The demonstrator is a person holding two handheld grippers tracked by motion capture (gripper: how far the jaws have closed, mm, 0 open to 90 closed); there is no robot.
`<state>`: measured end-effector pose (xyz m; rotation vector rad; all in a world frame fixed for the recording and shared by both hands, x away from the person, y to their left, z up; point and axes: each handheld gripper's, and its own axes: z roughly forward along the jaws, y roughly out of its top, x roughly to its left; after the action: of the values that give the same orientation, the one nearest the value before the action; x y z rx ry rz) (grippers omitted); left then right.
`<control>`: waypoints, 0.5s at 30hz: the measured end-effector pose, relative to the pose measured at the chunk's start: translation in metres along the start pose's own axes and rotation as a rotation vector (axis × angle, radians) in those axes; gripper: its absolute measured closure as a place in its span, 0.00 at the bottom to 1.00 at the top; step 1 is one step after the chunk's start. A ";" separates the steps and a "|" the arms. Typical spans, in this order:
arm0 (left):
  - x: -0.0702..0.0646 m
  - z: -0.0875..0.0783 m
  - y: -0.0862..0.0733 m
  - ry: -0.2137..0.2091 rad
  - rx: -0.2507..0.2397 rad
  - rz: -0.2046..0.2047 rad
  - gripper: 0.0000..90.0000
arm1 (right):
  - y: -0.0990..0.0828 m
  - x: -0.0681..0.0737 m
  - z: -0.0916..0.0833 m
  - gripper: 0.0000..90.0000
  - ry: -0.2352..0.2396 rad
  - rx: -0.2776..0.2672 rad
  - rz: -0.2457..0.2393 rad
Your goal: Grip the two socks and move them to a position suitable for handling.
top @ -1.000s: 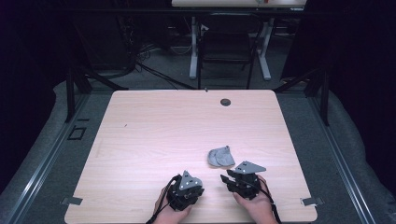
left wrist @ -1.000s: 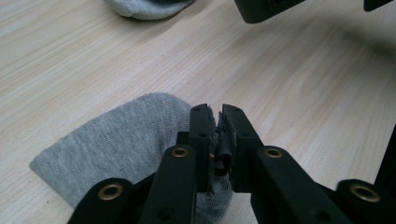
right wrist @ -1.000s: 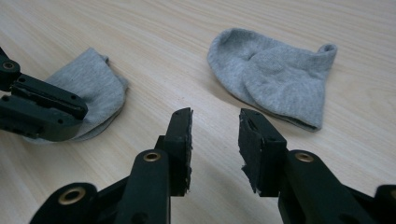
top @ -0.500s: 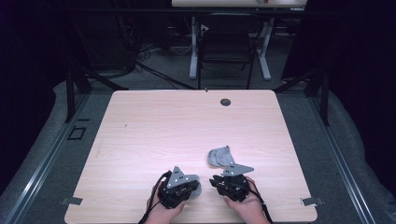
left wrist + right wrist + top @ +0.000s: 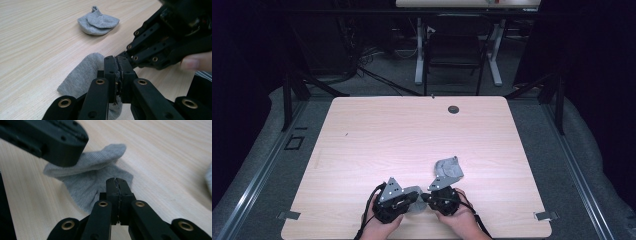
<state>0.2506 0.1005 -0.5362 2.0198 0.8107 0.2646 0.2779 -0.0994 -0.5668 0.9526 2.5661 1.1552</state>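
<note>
From above I see my left gripper [image 5: 412,197] and right gripper [image 5: 428,196] nose to nose at the near edge of the table [image 5: 377,135], a flat grey sock [image 5: 413,196] between them. A second, bunched grey sock [image 5: 450,169] lies just beyond the right gripper, and a dark round grommet [image 5: 453,109] sits near the far edge. Both grippers' jaws are pressed together, each pinching the flat sock's cloth. Against half a second ago, both hands have shifted slightly right and the flat sock now shows between the grippers. The grippers cover most of that sock from above. In the right gripper view the left gripper's body is cut off, blurred.
</note>
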 end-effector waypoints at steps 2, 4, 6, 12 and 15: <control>0.001 -0.002 -0.001 0.006 -0.003 0.003 0.97 | -0.002 0.002 0.005 1.00 0.004 0.029 -0.013; 0.003 -0.004 -0.003 0.008 -0.006 -0.004 0.97 | -0.005 0.003 0.009 1.00 0.001 0.031 -0.014; 0.006 -0.007 -0.004 0.013 -0.006 -0.009 0.97 | -0.006 0.003 0.009 1.00 0.005 0.033 -0.020; 0.014 -0.018 -0.007 0.040 -0.005 -0.027 0.97 | -0.008 0.002 0.006 1.00 -0.005 0.047 -0.027; 0.018 -0.024 -0.012 0.043 -0.004 -0.030 0.97 | -0.009 0.002 0.002 1.00 -0.015 0.068 -0.026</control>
<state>0.2475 0.1325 -0.5343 2.0025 0.8666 0.2930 0.2727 -0.1014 -0.5743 0.9350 2.6133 1.0568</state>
